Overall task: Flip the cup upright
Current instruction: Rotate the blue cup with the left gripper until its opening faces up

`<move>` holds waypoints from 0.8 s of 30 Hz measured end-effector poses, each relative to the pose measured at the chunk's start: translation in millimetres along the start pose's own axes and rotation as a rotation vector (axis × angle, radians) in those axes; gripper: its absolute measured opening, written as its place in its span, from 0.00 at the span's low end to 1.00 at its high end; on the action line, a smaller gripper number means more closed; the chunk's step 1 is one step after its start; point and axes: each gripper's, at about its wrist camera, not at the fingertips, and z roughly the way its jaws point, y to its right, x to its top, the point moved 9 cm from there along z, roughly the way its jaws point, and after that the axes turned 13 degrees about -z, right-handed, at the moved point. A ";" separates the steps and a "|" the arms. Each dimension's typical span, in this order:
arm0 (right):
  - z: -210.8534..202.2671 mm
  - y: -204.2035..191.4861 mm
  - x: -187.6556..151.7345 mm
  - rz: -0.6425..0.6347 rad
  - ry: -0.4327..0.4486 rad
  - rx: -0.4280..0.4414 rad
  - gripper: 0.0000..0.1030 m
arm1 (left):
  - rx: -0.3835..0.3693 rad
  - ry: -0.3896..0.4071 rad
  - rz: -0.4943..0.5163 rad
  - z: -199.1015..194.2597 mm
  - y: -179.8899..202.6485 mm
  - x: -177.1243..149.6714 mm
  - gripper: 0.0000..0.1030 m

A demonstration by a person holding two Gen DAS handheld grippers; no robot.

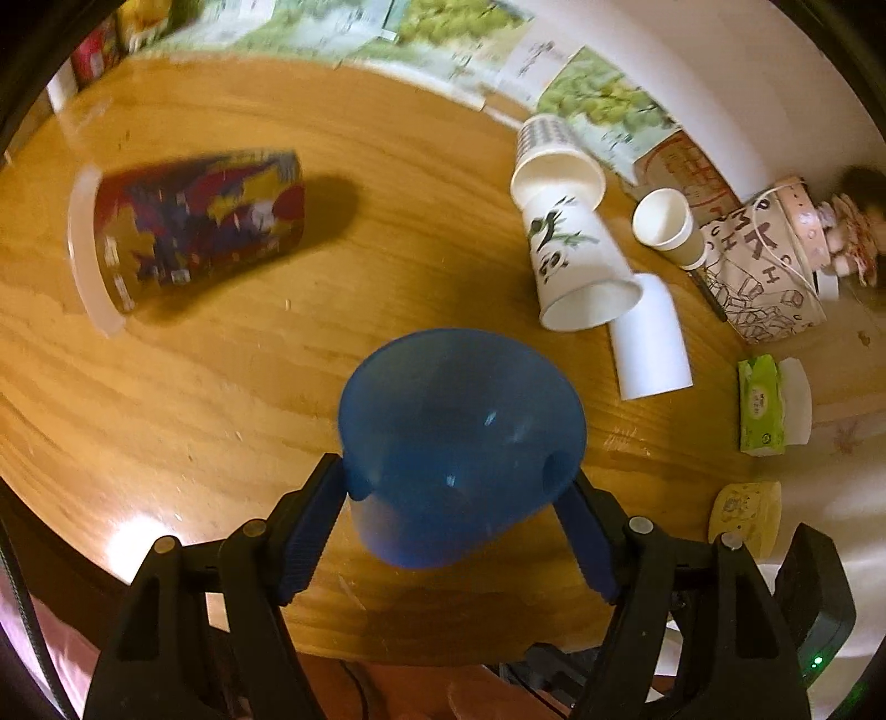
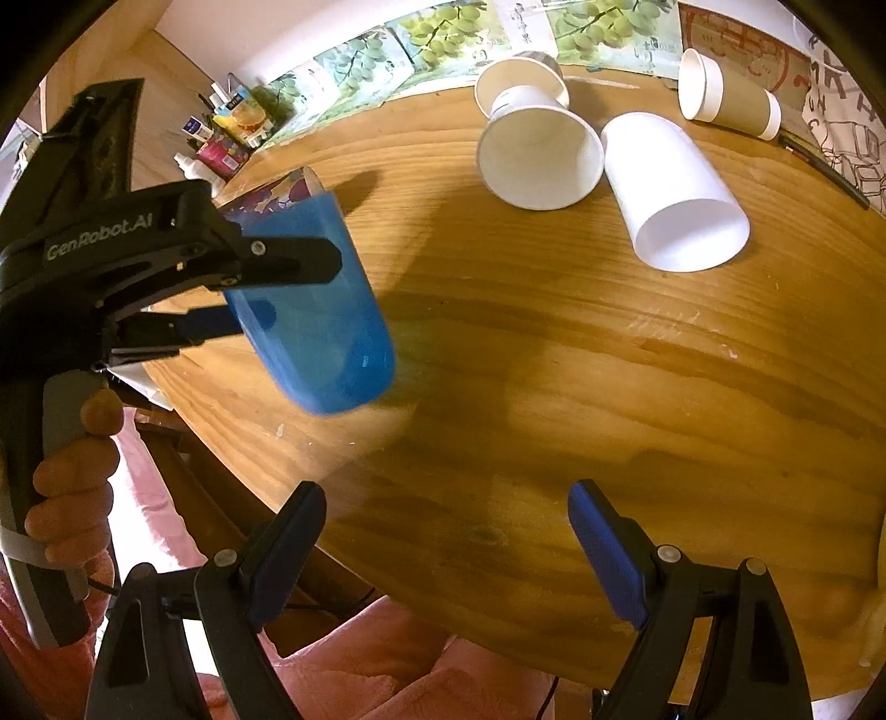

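Above table (image 2: 554, 343), blue cup (image 2: 318, 310) tilted, base-down.

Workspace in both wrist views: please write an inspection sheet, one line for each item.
Surface: round wooden table, bare in front of the right tool.
Job's things: blue cup held off the table, tilted, not upright.
Clutter: colourful cup on its side; panda cup, plain white cup and brown-sleeved cup lying; tissue pack.
Grippers: left tool shut on the blue cup; right tool open, holding nothing.
Cables: thin dark cable below the table edge.
Surroundings: grape-print boxes along the far edge; small bottles at the left.
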 end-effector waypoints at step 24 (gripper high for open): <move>5.0 -5.8 -15.3 -0.011 -0.033 -0.085 0.87 | -0.035 0.464 0.241 -23.2 14.2 35.8 0.75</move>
